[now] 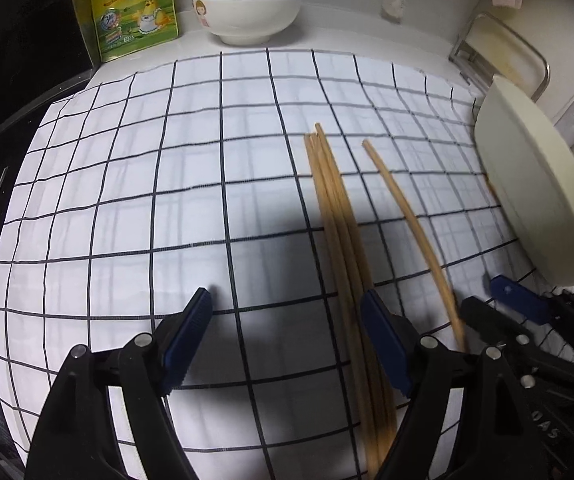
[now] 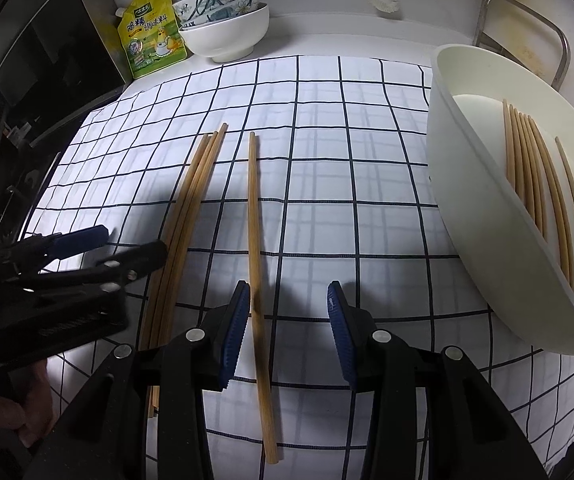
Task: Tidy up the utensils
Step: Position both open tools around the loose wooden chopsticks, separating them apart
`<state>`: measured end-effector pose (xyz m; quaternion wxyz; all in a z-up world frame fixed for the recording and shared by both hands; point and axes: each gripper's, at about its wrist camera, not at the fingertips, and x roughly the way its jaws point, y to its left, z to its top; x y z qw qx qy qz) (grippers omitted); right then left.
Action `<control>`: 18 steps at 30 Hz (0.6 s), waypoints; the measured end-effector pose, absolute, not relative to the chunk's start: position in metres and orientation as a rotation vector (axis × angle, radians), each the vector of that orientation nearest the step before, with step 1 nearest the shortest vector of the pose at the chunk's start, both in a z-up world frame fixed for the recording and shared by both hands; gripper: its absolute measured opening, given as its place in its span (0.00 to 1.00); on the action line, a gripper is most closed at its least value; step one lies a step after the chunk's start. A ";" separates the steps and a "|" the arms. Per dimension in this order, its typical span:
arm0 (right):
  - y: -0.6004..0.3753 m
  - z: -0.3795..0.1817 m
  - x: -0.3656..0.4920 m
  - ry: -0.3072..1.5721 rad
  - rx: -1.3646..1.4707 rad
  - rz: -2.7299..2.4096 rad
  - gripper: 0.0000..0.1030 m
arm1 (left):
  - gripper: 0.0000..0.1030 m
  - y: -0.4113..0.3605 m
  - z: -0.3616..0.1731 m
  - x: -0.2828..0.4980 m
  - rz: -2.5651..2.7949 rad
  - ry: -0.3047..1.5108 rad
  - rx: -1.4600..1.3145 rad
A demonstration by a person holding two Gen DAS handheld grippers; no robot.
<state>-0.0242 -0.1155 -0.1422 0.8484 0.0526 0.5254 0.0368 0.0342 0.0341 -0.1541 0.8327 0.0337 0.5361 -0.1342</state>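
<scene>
cream tray (image 2: 471, 216): chopsticks (image 2: 535, 168) inside | left hand-held gripper (image 1: 287, 336) spread, empty | right hand-held gripper (image 2: 287, 320) spread, empty

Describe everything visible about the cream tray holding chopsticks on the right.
The tray is a cream oval dish, plastic by its look, with a smooth high wall and a flat floor. It sits at the right edge of the checked cloth, tipped so that its inside faces the right wrist view. About seven wooden chopsticks lie lengthwise inside, roughly parallel. A metal rack stands behind it. Neither pair of tongs touches it; what props it up is hidden.
</scene>
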 end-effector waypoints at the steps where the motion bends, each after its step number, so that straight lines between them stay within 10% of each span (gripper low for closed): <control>1: -0.116 -0.142 -0.024 1.106 0.111 0.077 0.37 | 0.73 0.034 -0.154 0.034 -0.284 1.135 0.081; 18: -0.116 -0.140 -0.021 1.091 0.101 0.091 0.37 | 0.73 0.049 -0.150 0.031 -0.254 1.147 0.039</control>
